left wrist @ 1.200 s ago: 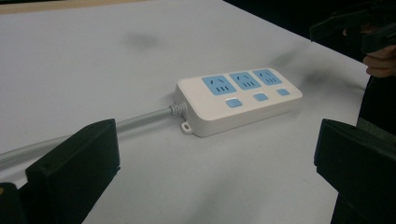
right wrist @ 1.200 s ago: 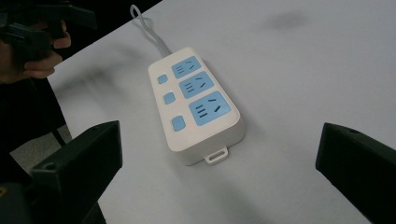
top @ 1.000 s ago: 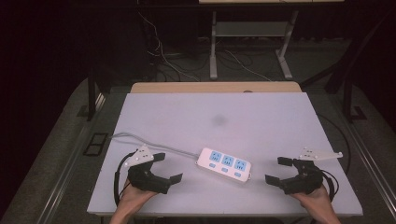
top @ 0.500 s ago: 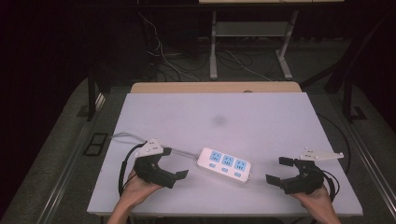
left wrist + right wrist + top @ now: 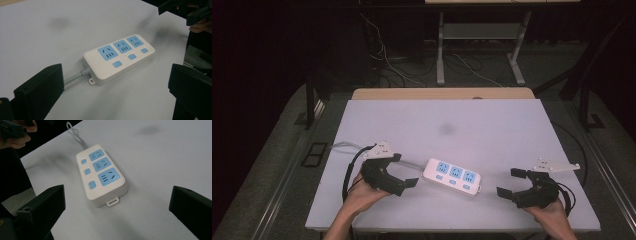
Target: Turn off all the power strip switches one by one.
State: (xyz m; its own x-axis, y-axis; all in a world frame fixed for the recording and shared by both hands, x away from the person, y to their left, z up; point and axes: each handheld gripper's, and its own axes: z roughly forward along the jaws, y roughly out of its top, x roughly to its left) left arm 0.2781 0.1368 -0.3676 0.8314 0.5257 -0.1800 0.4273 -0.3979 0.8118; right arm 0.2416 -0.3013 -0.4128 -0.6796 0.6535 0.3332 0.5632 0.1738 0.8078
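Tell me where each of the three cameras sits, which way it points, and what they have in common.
High view: above the near edge, looking forward and down on the table; both forearms, left gripper and right gripper show.
Left gripper view: on the left gripper, aimed at the cord end of the power strip; two black jaws wide apart.
Right gripper view: on the right gripper, facing the strip's other end; jaws wide apart.
Shared: the power strip in all three.

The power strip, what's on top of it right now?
Nothing rests on the power strip: its three blue sockets and three blue switches are bare, with no plug in any. It lies flat on the white table, so its underside is hidden. Both grippers stand open, apart from it.
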